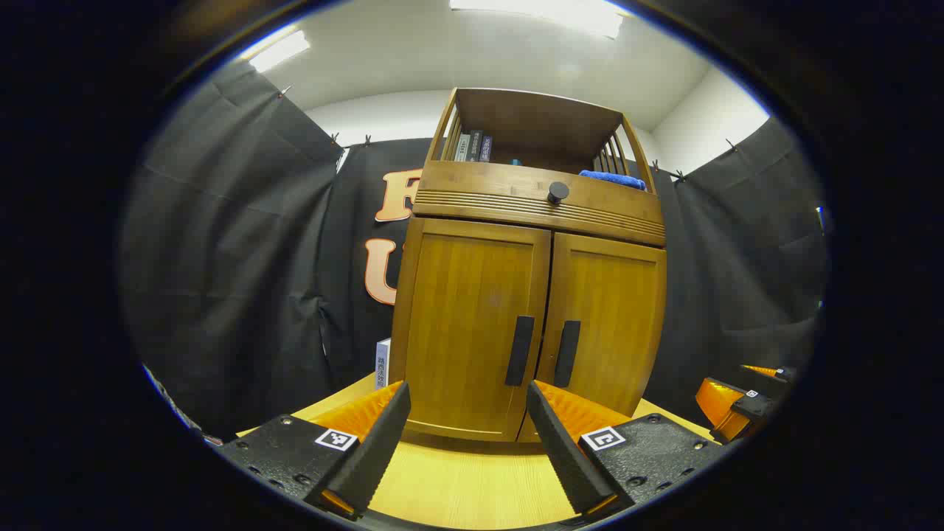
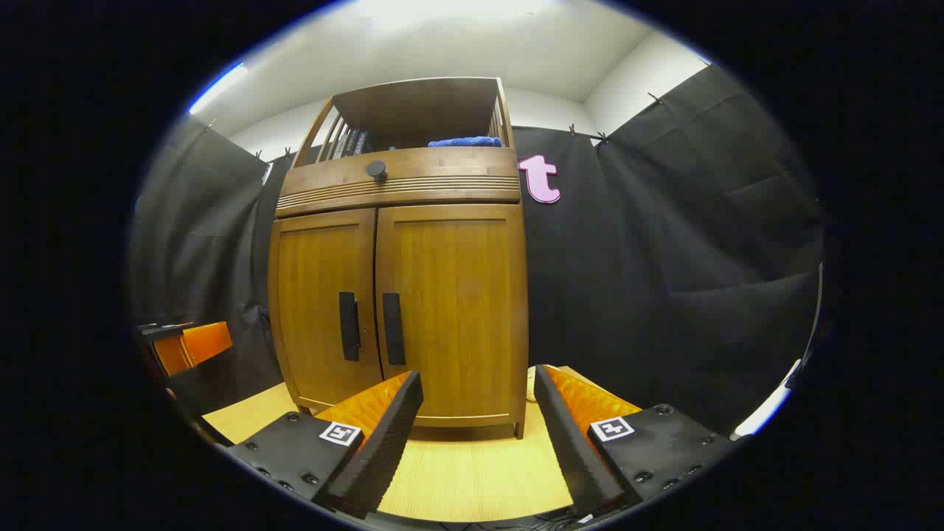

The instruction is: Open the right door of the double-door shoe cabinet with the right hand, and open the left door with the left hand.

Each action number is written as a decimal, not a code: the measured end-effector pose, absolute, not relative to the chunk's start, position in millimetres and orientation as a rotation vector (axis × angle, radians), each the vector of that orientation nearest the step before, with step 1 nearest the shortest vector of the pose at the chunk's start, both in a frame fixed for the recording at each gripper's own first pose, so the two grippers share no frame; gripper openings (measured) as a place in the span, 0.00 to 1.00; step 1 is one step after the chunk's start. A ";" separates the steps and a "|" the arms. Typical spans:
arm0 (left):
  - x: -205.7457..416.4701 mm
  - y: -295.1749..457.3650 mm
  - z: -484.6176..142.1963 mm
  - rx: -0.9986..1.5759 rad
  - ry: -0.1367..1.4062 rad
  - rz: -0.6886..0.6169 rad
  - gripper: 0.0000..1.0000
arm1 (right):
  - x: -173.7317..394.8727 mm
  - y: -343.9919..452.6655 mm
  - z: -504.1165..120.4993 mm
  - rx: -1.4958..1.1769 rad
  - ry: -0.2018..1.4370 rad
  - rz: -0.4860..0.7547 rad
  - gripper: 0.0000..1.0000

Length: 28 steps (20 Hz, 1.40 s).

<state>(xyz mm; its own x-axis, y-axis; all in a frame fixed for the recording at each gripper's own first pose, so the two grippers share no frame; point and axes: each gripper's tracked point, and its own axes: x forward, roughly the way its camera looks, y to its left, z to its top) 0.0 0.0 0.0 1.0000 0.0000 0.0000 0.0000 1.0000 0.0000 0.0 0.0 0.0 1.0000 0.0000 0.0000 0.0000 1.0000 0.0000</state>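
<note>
Nearest in the left gripper view, the left claw (image 1: 464,450) is seen with its fingers spread apart and nothing held between them; in the right gripper view the right claw (image 2: 479,442) is likewise spread and empty. Both are held above the light wooden table (image 1: 457,487), short of the cabinet.

On that table, just beyond the claws, the shoe cabinet (image 2: 402,295) is stood upright with both doors closed. Two doors are counted: the left door (image 1: 472,317) and the right door (image 2: 453,302). Two handles are counted as well, one per door, set side by side at the central seam: the left handle (image 1: 520,350) and the right handle (image 2: 392,328). Each is a slim, dark, vertical bar, judged rigid and narrow enough to be pinched across its width. The doors are judged to be stiff wooden panels, light on their hinges, to be swung outward by a pull on the bar rather than on the panel edge.

Higher up, one drawer front with one round knob (image 2: 377,169) is seen. Farthest, on the open top shelf, a blue cloth (image 2: 464,141) and a few books (image 1: 472,146) are kept.
</note>
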 end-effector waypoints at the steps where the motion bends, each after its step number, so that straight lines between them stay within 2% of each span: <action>1: -0.3 -2.1 -2.2 0.003 0.004 -0.002 0.93 | -0.3 -0.1 0.2 -0.001 0.002 -0.002 0.98; 7: 2.0 -6.3 -2.3 0.013 0.008 -0.024 0.93 | 0.5 0.0 -3.4 0.007 0.015 -0.011 1.00; 8: 3.3 -7.0 -0.3 0.015 0.006 -0.028 0.95 | 1.6 0.3 -3.6 0.006 0.017 -0.012 0.98; 9: 4.1 -7.8 -1.8 0.014 0.008 -0.034 0.93 | 2.4 0.5 -3.3 0.004 0.019 -0.013 0.98; 14: 8.8 -14.2 -5.0 0.005 0.032 -0.063 0.93 | 4.7 5.2 -1.6 -0.004 0.015 -0.017 0.98; 15: 9.5 -15.7 -4.8 0.001 0.031 -0.068 0.93 | 3.6 5.7 0.4 -0.007 0.009 -0.020 0.94; 16: 11.0 -16.6 -4.1 0.002 0.029 -0.071 0.93 | 3.1 5.7 0.5 -0.007 0.004 -0.023 0.98; 18: 14.1 -20.2 -0.8 0.006 0.023 -0.077 0.95 | 3.6 6.6 2.1 -0.009 0.002 -0.025 0.98; 23: 16.5 -17.6 -4.1 -0.006 0.030 -0.078 0.93 | 14.4 9.6 1.2 -0.014 0.011 -0.025 1.00; 24: 16.4 -14.0 -3.8 -0.010 0.032 -0.068 0.93 | 20.0 12.7 0.1 -0.018 0.015 -0.020 0.98; 28: 14.6 -4.6 -6.2 -0.011 0.044 -0.037 0.93 | 49.5 38.9 1.4 -0.032 0.010 0.031 1.00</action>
<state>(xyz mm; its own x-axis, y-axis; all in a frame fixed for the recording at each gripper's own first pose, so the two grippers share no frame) 14.6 -4.6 -6.2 0.9983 -0.0369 -0.0442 0.0364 0.9993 -0.0123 49.5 38.9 1.4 0.9995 0.0313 -0.0107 -0.0316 0.9990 -0.0318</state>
